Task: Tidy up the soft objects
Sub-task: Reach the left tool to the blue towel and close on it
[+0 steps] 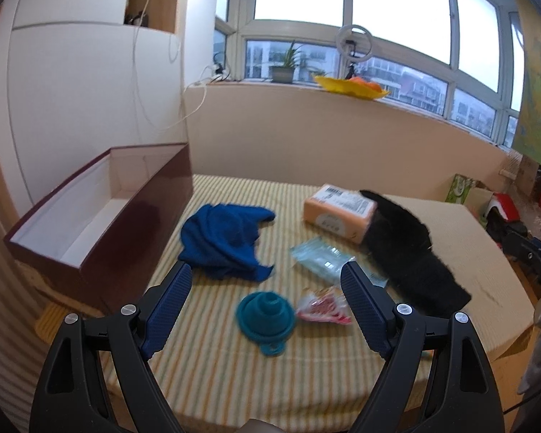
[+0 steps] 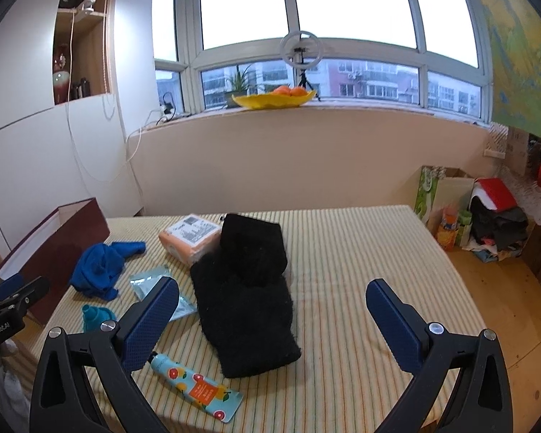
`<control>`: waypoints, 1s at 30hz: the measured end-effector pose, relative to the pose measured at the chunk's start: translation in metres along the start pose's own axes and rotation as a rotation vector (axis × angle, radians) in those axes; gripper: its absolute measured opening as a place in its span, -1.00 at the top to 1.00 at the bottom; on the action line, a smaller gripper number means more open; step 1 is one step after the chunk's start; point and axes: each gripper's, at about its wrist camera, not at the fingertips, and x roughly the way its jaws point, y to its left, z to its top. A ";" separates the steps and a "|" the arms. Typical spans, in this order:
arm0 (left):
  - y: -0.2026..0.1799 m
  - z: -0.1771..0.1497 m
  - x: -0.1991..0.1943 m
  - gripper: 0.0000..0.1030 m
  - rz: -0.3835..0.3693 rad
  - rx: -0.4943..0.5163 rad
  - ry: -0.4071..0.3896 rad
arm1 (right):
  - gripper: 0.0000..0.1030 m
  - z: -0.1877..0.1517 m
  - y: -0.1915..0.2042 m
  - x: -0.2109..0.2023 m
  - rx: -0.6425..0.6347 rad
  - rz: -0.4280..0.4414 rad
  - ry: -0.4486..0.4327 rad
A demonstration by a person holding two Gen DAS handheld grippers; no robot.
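Observation:
A crumpled blue cloth (image 1: 223, 241) (image 2: 99, 265) lies on the striped table beside an open maroon box (image 1: 90, 216) (image 2: 50, 249) at the left. A black fuzzy cloth (image 1: 407, 252) (image 2: 247, 296) lies across the middle, partly over an orange tissue pack (image 1: 339, 209) (image 2: 191, 238). My left gripper (image 1: 267, 274) is open and empty above a teal silicone funnel (image 1: 265, 315) (image 2: 95, 315). My right gripper (image 2: 272, 292) is open and empty, hovering over the black cloth's near end.
A clear blue packet (image 1: 321, 259) (image 2: 151, 281), a red-white wrapper (image 1: 324, 306) and a hand-cream tube (image 2: 196, 389) lie on the table. Bags and clutter (image 2: 487, 216) stand on the floor to the right. A yellow fruit bowl (image 2: 270, 99) sits on the windowsill.

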 end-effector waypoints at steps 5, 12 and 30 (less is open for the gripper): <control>0.014 -0.009 0.005 -0.65 0.023 -0.026 0.048 | -0.99 -0.004 -0.004 0.012 0.010 0.073 0.068; 0.021 -0.014 0.012 -0.65 -0.012 -0.041 0.113 | -0.99 -0.009 -0.019 0.040 0.030 0.138 0.198; 0.045 0.009 0.032 -0.64 -0.001 -0.193 0.184 | -0.99 0.074 0.077 0.104 -0.174 0.503 0.351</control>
